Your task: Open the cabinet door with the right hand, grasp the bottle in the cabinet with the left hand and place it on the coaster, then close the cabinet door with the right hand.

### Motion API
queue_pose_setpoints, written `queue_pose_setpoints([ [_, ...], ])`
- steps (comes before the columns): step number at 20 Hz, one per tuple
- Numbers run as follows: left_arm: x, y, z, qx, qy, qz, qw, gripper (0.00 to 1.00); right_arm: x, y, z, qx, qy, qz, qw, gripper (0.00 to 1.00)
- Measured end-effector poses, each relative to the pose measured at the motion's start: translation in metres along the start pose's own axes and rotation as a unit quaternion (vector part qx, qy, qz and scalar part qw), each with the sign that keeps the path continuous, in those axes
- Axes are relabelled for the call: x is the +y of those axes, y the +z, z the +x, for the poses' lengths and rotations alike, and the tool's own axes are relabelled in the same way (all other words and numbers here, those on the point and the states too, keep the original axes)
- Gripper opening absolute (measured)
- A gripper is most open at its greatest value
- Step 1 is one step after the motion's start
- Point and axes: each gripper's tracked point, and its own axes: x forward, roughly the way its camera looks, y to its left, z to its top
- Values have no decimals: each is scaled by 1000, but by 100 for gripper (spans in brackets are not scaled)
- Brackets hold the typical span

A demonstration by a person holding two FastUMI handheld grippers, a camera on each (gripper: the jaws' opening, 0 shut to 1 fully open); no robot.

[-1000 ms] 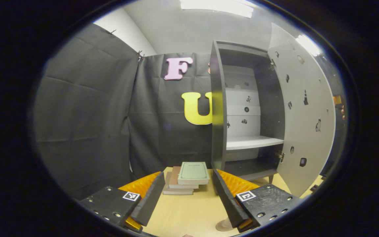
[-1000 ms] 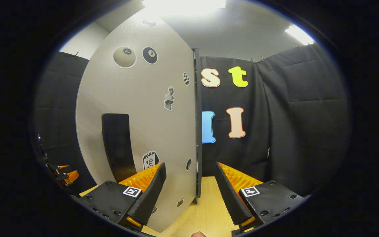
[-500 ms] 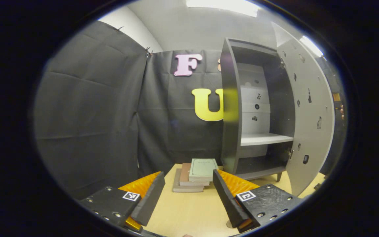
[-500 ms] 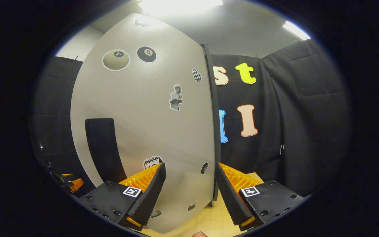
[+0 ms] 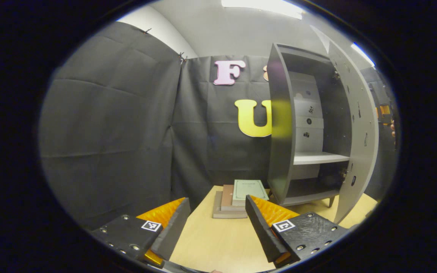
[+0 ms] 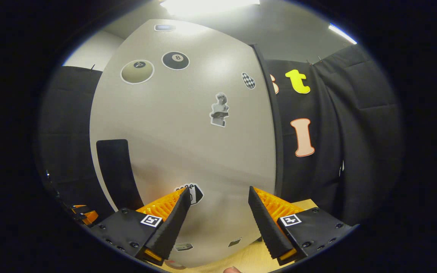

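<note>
Door (image 6: 188, 151) further closed; right claw (image 6: 216, 218) agape, empty.

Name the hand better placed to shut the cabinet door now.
Right. Its open tongs face the cabinet door close up; the left tongs hang open over the table, off to the cabinet's side.

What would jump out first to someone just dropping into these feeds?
In the right gripper view, the pale cabinet door with its stickers looms straight ahead of the open right tongs. In the left gripper view, the dark cabinet stands open at right, its shelf bare, with a stack of books on the wooden table beyond the open left tongs.
</note>
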Motion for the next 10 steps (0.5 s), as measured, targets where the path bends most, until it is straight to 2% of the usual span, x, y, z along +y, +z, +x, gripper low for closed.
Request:
queue_pose_setpoints([
  [2, 11, -3, -3, 1, 9, -2, 1000, 90, 11, 1, 10, -4, 2, -9, 1000, 97],
  [3, 16, -4, -6, 2, 13, -3, 1000, 90, 17, 2, 16, -6, 5, -12, 1000, 92],
  [4, 23, -5, -9, 3, 19, -4, 1000, 88, 25, 0, 21, -8, 10, -15, 1000, 98],
  [5, 28, -7, -12, 4, 24, -5, 1000, 90, 32, 0, 29, -8, 15, -19, 1000, 98],
  [6, 34, -7, -13, 4, 29, -7, 1000, 88, 39, -1, 35, -9, 17, -24, 1000, 98],
  [10, 59, -11, -23, 5, 54, -9, 999, 90, 58, -5, 54, -22, 1, -49, 999, 98],
])
